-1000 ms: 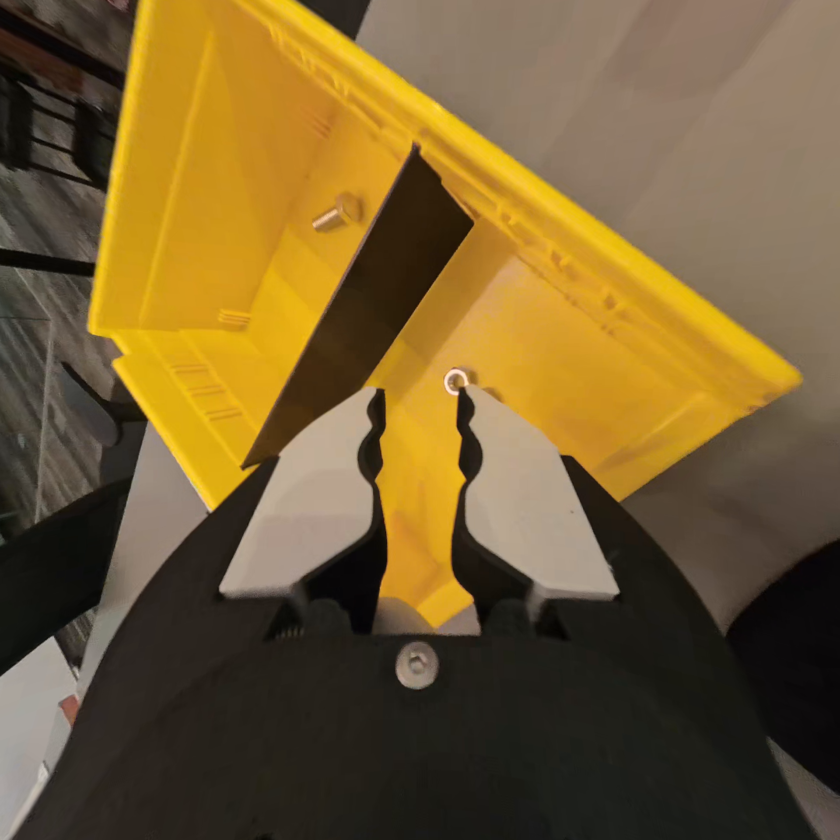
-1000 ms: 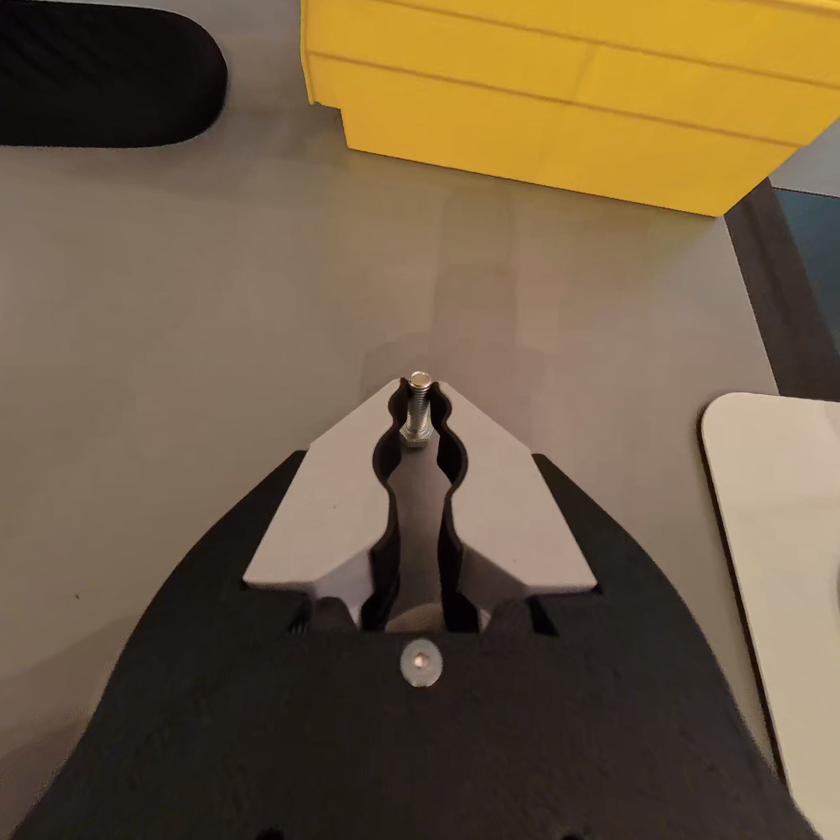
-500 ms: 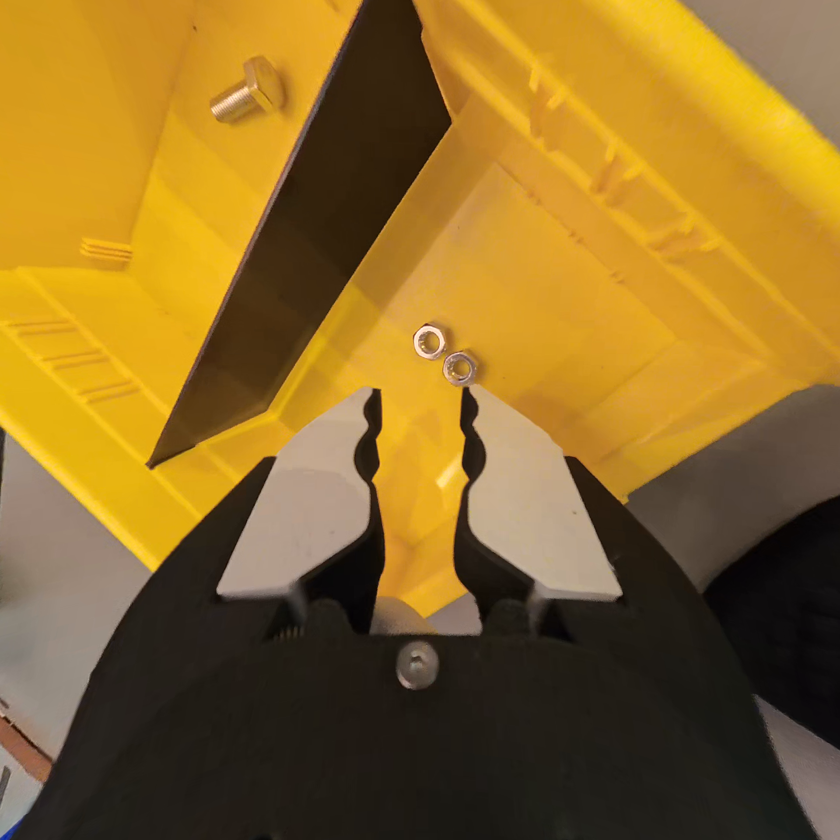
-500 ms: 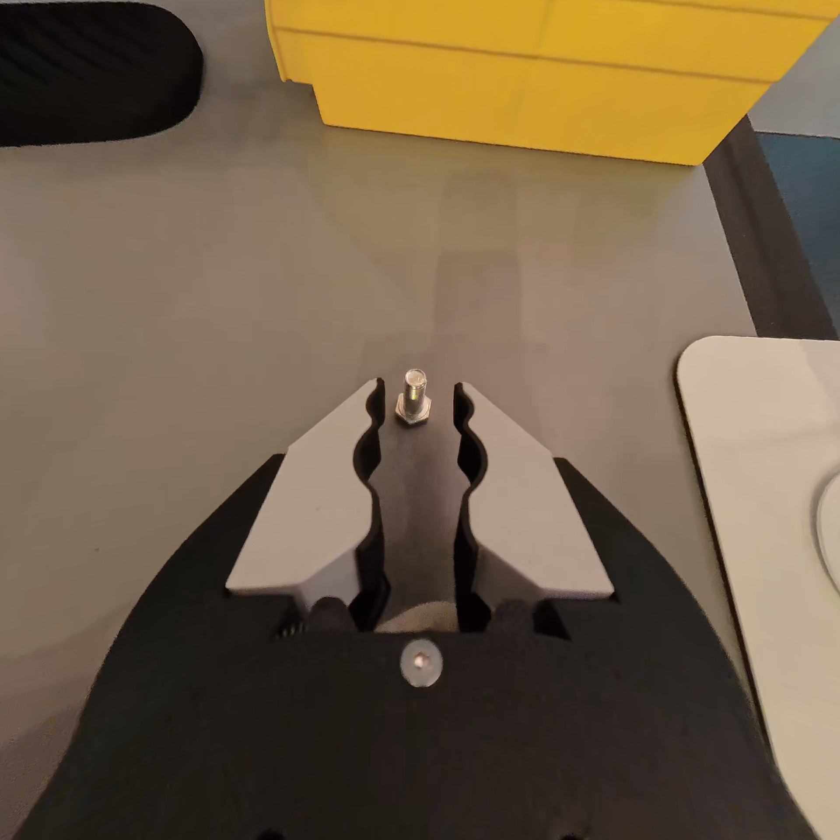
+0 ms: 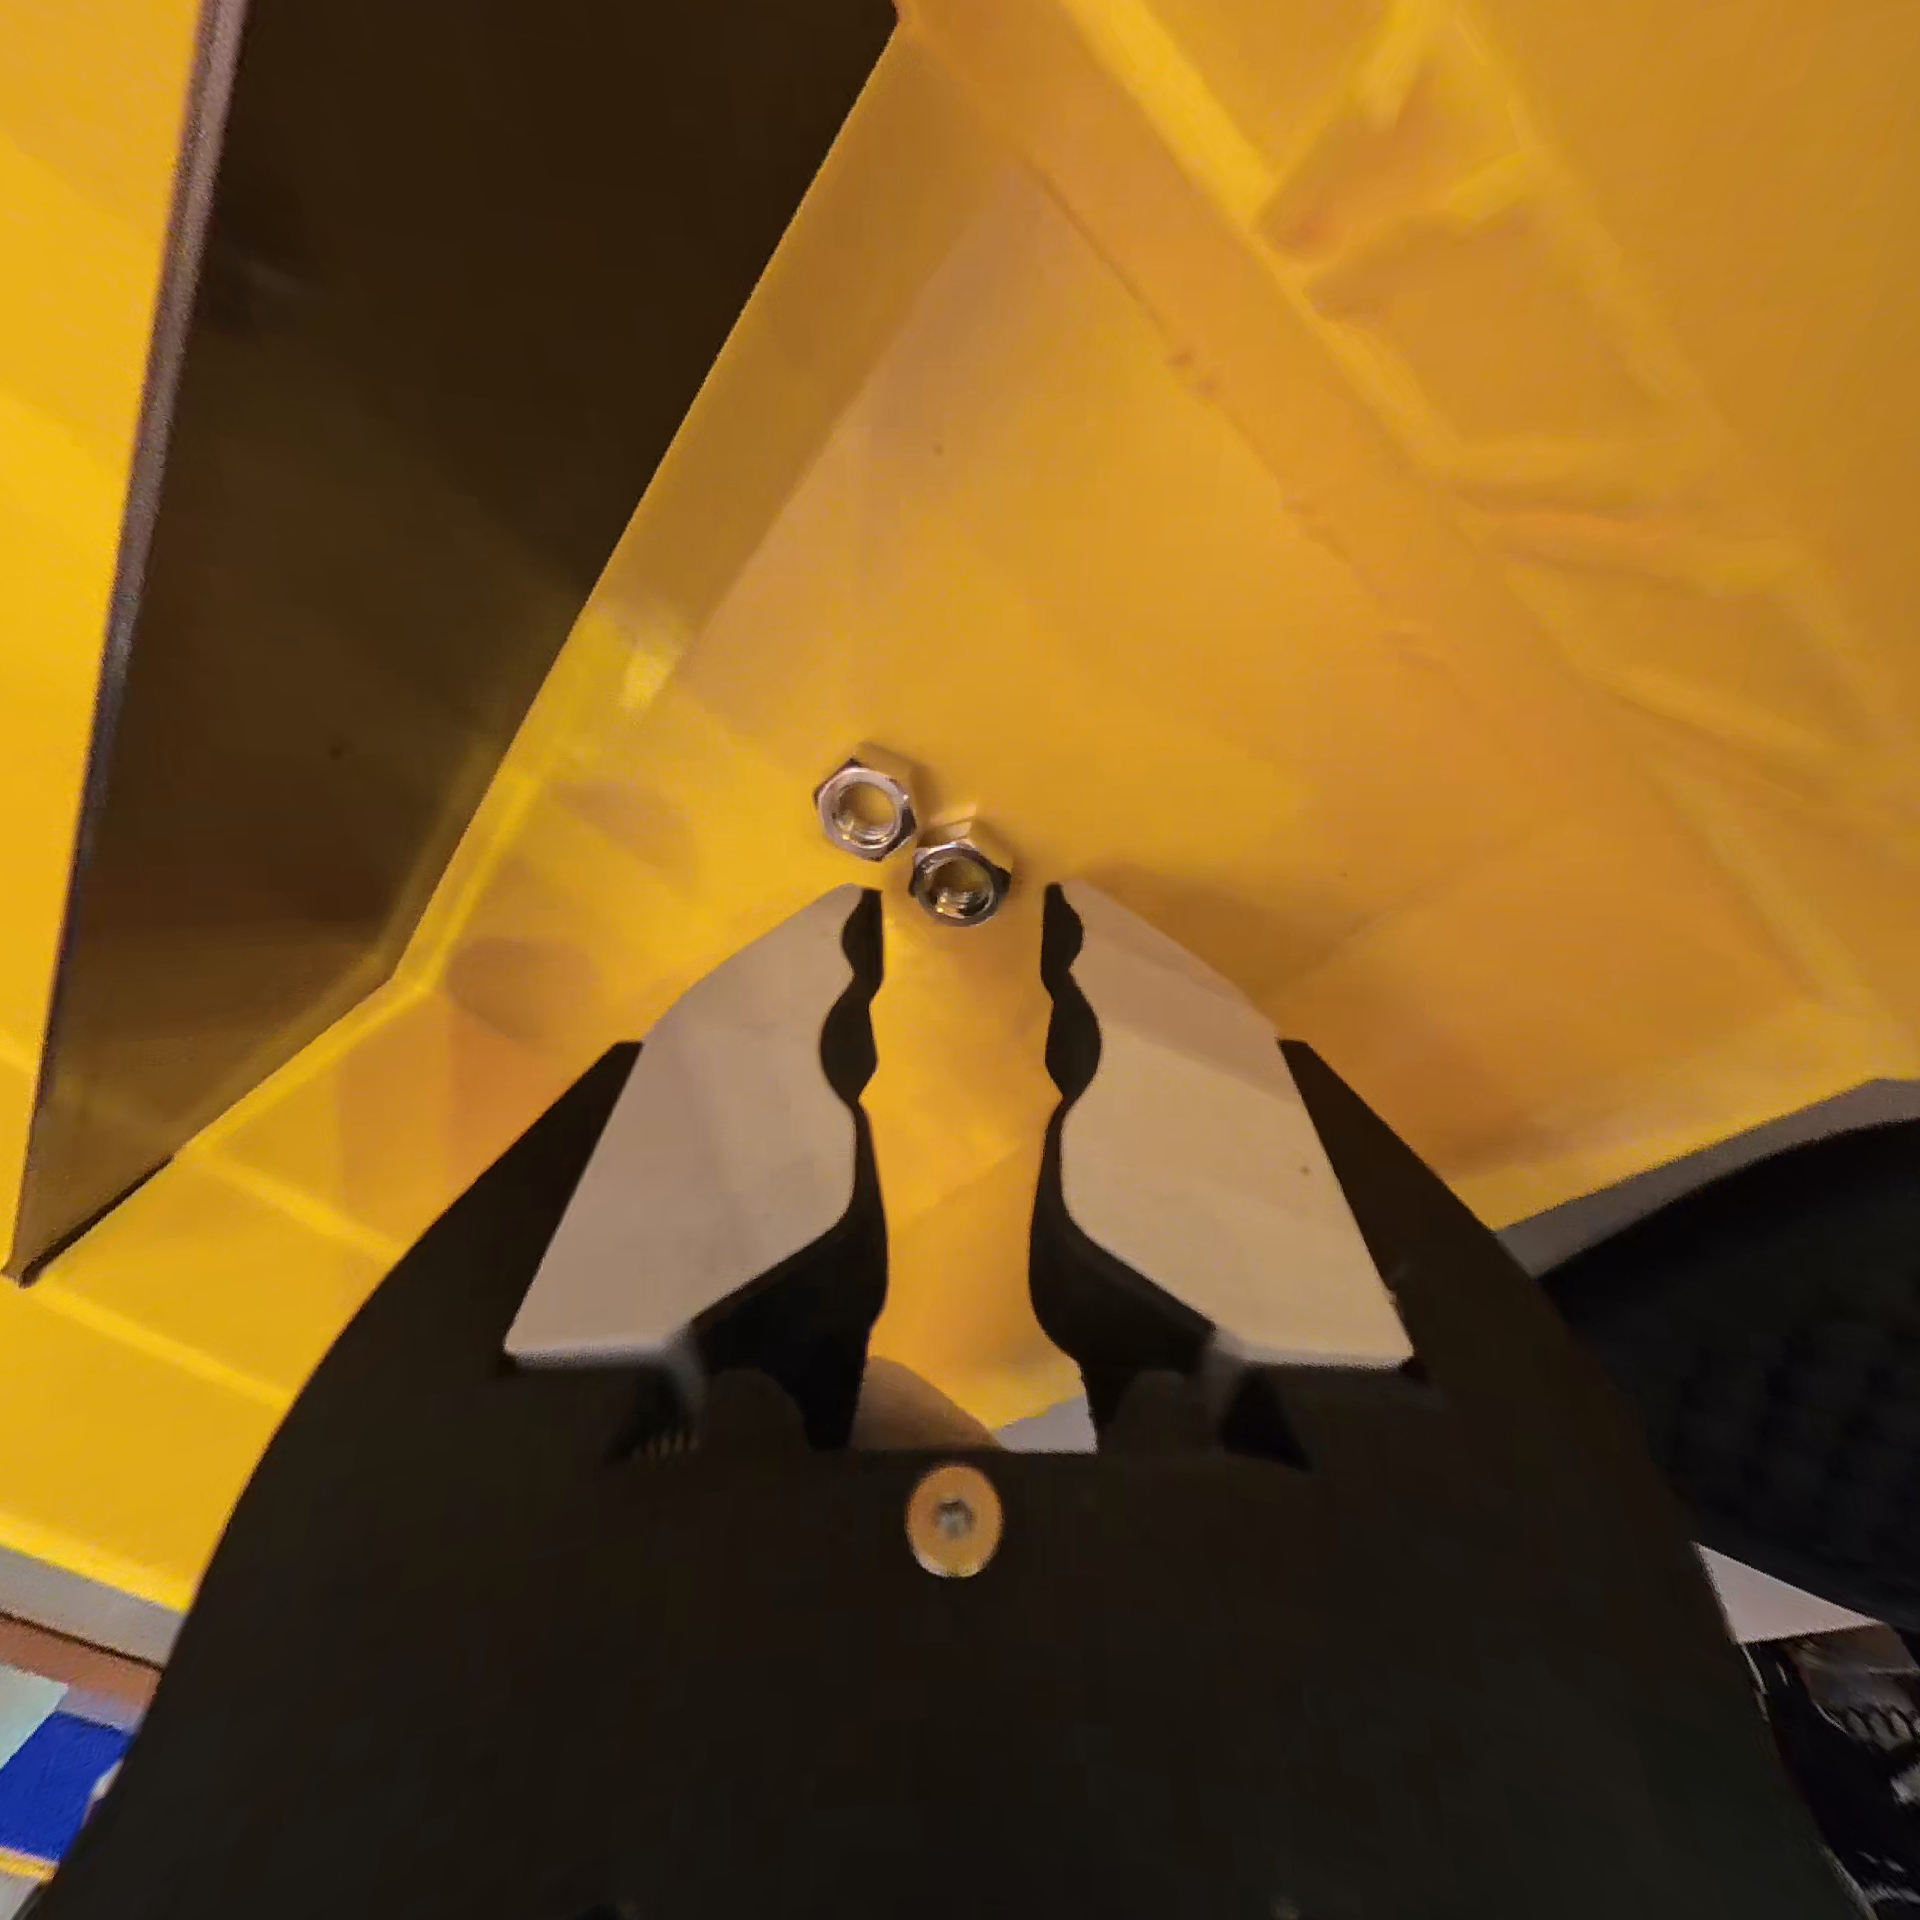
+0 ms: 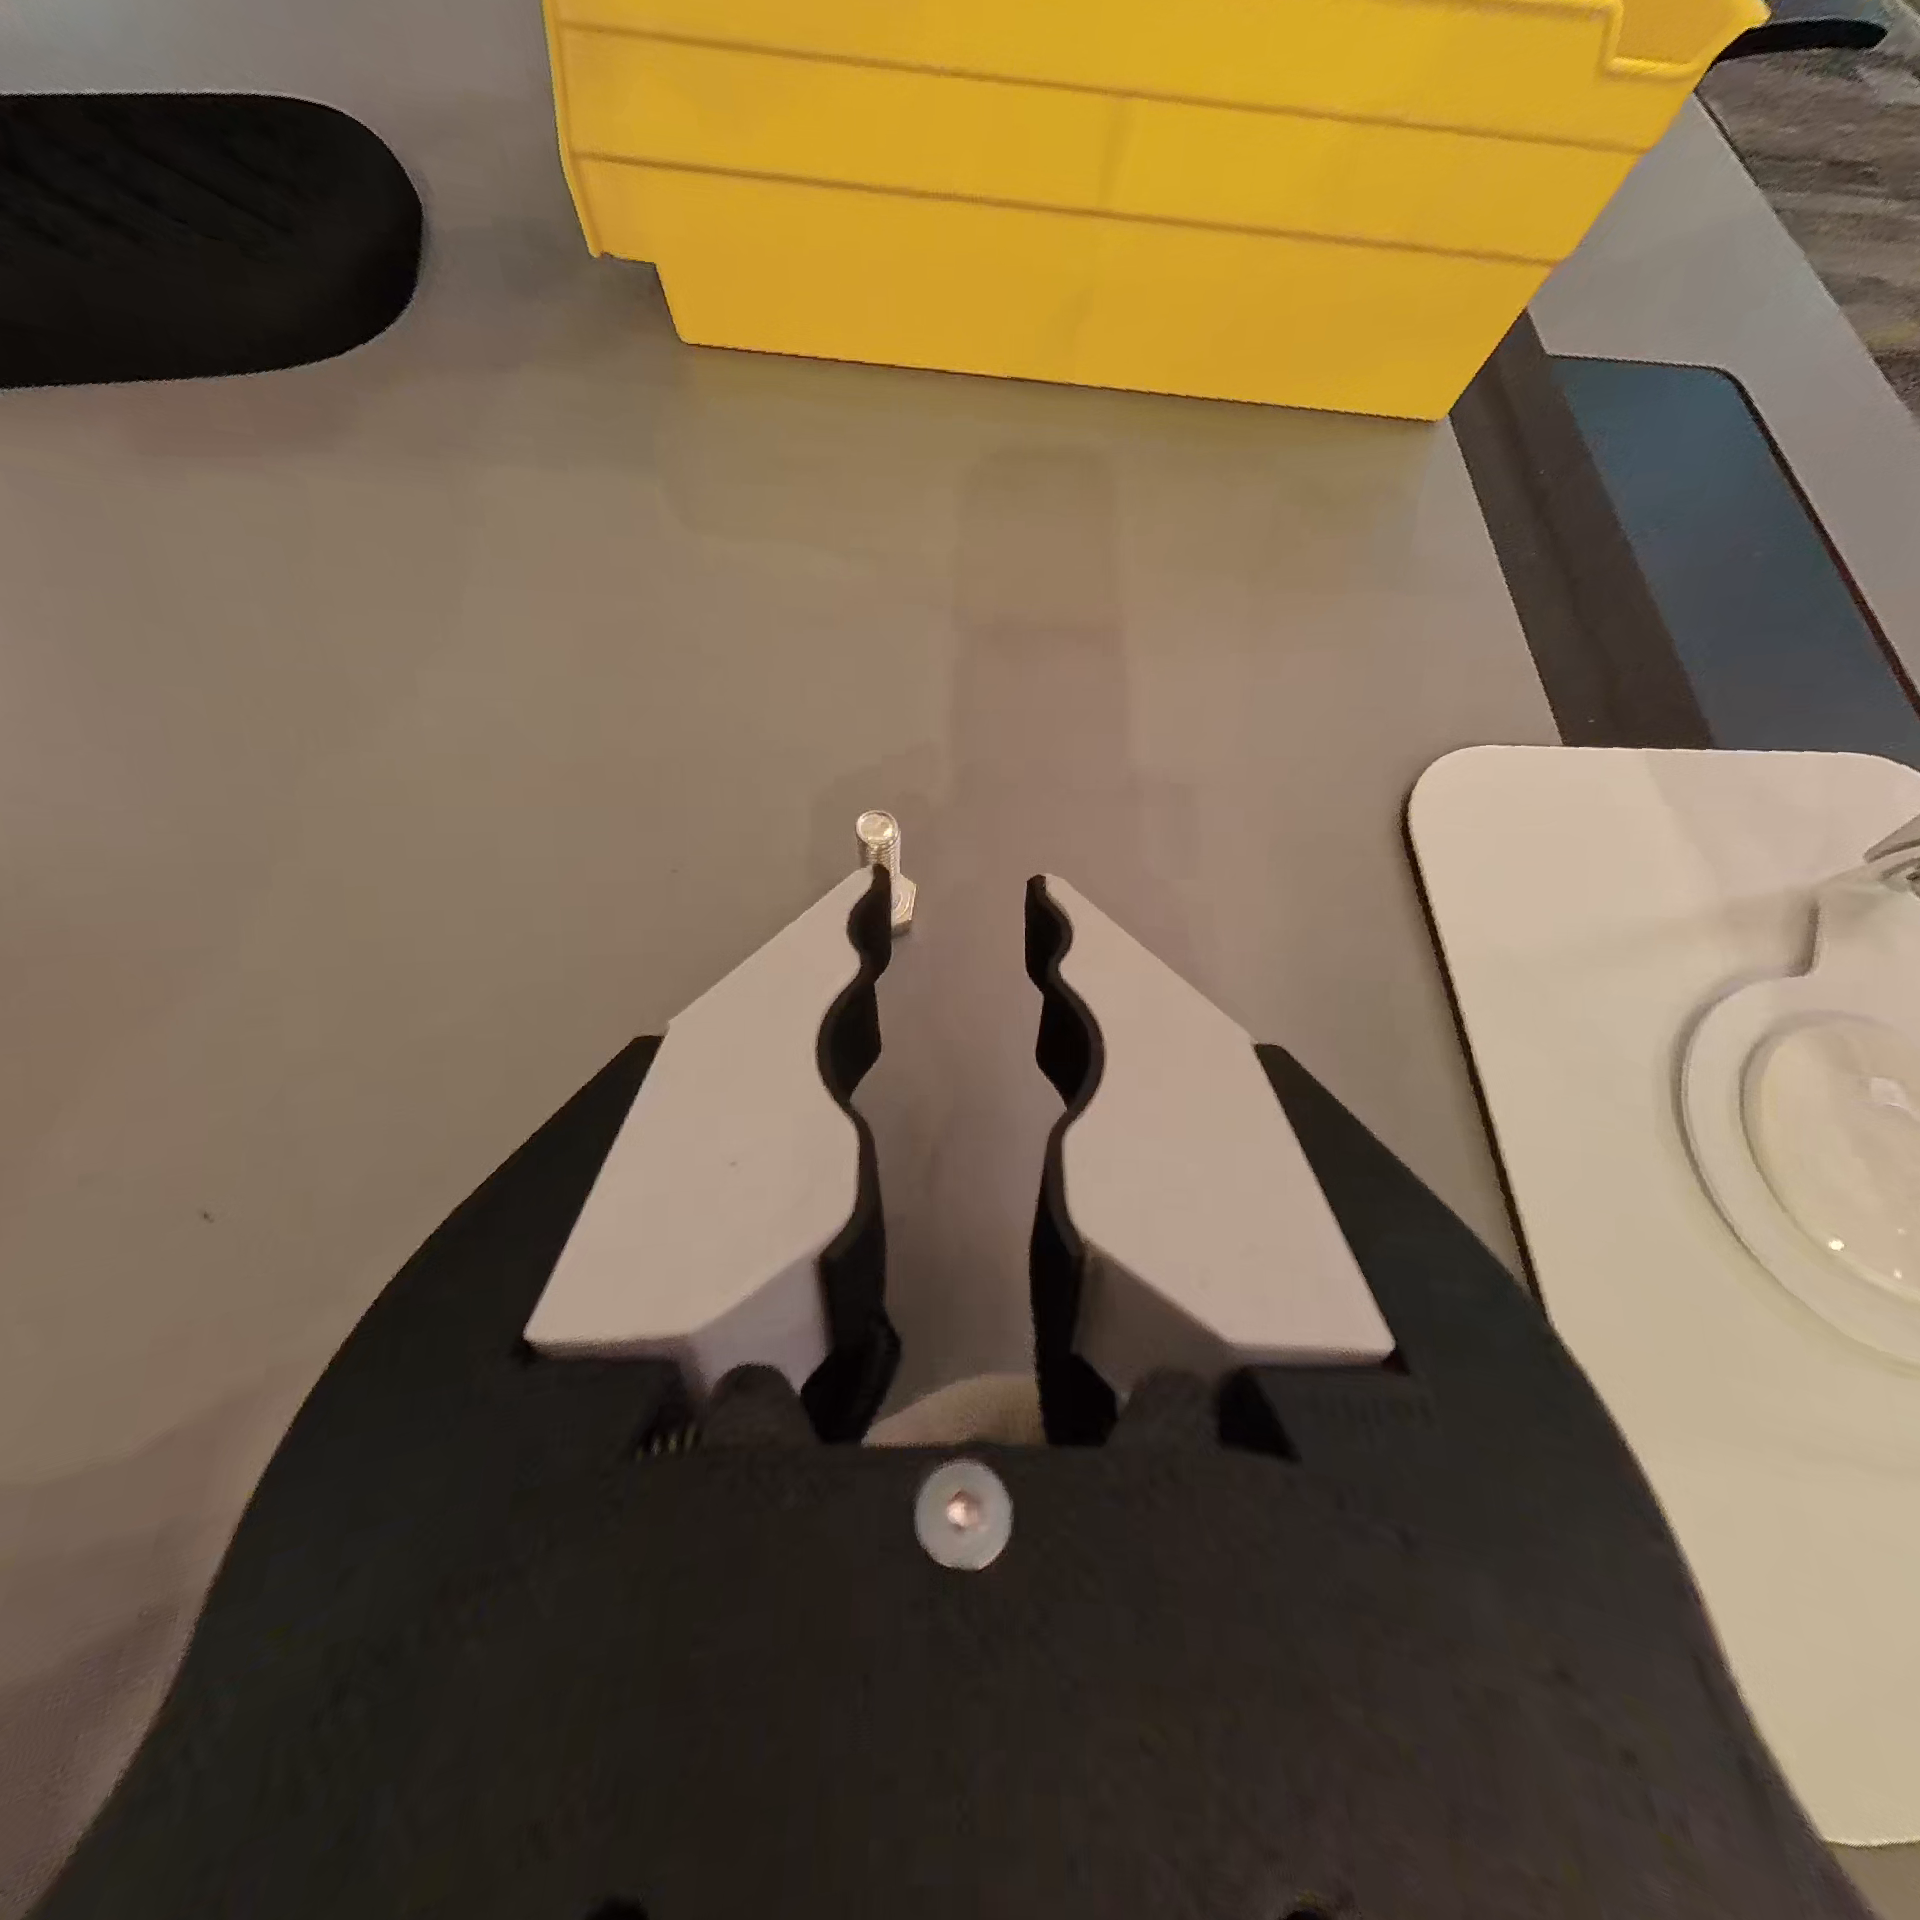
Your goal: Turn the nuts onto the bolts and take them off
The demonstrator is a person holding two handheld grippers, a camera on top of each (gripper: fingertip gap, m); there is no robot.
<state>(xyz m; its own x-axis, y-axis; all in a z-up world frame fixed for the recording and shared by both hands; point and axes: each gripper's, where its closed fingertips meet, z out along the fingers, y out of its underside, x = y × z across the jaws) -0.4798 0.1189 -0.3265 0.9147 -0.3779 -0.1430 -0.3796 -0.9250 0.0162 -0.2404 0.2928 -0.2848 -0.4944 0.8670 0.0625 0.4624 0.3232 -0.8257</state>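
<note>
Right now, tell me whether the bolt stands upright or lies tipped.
Upright: the bolt stands head-down on the grey table, threaded end up.

A: State the left gripper (image 5: 951, 899) condition.
B: Jaws apart, nothing between them, at frame centre inside the yellow bin (image 5: 1299, 540).
A: Contents on the bin floor?
B: Two silver hex nuts, touching. The nearer nut (image 5: 953, 883) lies just beyond the fingertips; the farther nut (image 5: 864, 801) sits to its upper left.
A: Other features?
B: A dark divider panel (image 5: 416, 468) occupies the upper left of the frame.
</note>
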